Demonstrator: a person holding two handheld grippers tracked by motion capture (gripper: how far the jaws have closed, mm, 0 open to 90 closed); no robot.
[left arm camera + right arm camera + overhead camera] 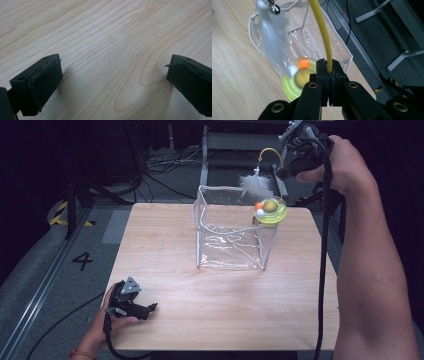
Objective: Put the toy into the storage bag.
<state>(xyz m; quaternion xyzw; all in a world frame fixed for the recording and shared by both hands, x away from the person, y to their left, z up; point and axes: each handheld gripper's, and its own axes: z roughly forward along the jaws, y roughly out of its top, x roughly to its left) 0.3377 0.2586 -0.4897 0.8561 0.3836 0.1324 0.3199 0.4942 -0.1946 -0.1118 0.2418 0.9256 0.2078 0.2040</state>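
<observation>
A cat toy hangs in the air over the far right corner of a clear plastic bag (227, 230): a yellow-green round base (270, 212) with small balls, a bent yellow wire (270, 151) and a white feather (256, 185). My right gripper (281, 172) is shut on the wire and holds the toy up. In the right gripper view the jaws (329, 67) pinch the yellow wire (320, 30), with the base (292, 83), an orange ball (303, 63), the feather (270, 47) and a bell (274, 9) beyond. My left gripper (151, 308) rests on the table's near left, open (113, 72), nothing between its pads.
The wooden table (210, 310) carries the open-topped bag (312, 40) at its far middle. Cables and metal frame legs (205, 165) lie on the grey floor behind. A rail (40, 285) and a painted number four run along the left.
</observation>
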